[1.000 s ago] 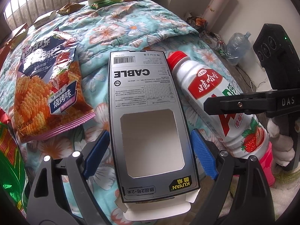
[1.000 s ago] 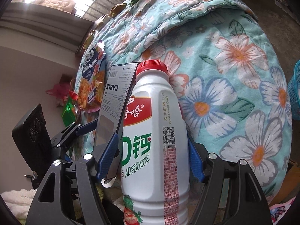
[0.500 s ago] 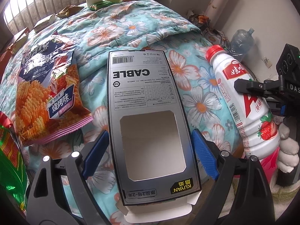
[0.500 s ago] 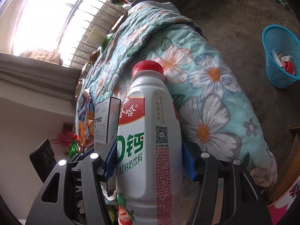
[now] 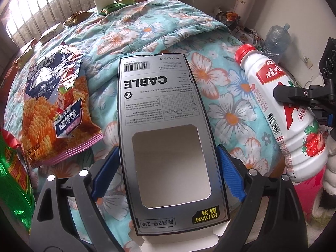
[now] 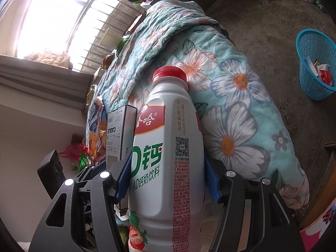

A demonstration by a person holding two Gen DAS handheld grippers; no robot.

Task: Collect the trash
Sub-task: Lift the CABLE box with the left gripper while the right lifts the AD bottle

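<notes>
Floral quilt [image 5: 163, 27] covers bed; blue basket [image 6: 315, 63] on concrete floor [image 6: 262, 14]

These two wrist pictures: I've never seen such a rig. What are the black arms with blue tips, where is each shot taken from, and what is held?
A person carries a two-fingered tool in each hand; a camera on each looks along its fingers. In the left view, the left tool clamps an empty cable box. In the right view, the right tool grips a white drink bottle with a red cap. Below lies a floral quilt with snack bags such as the chip bag. A blue basket stands on the floor.
</notes>
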